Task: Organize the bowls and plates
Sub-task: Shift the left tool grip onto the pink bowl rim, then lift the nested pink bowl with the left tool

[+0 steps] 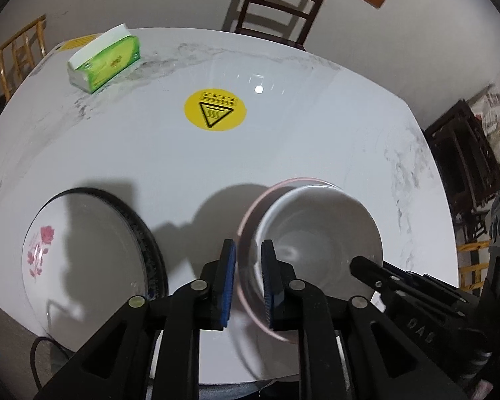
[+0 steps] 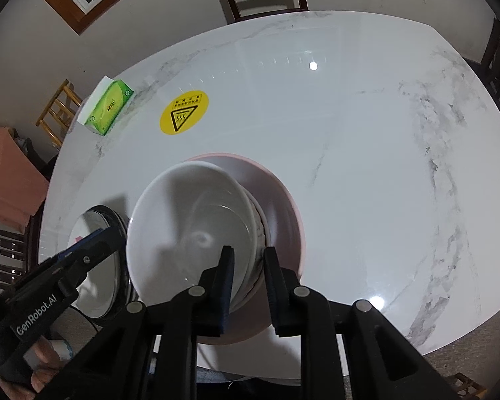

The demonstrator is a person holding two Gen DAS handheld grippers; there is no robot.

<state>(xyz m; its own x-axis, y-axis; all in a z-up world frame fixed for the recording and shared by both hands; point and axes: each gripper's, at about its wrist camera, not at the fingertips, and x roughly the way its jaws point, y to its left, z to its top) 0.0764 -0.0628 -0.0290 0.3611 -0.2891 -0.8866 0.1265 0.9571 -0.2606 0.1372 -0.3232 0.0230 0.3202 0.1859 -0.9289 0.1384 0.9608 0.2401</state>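
My left gripper (image 1: 246, 286) pinches the near rim of the wide pale-pink ceramic bowl (image 1: 250, 213) on the white marble table (image 1: 283, 140); my right gripper (image 2: 248, 286) clamps the white porcelain bowl (image 2: 170, 220), tilted inside it. I should steady the pink one and lower the white one level.

Right gripper (image 2: 248, 283) with jaws straddling the near rim of a tilted white ceramic bowl (image 2: 183, 226), nested in a wide pink bowl (image 2: 283, 213) on the white marble table (image 2: 366, 166). Left gripper (image 2: 93, 250) at lower left, over a black-rimmed white plate (image 2: 96, 286). Farther back, round yellow warning sticker (image 2: 184, 112) and green tissue box (image 2: 108, 108).
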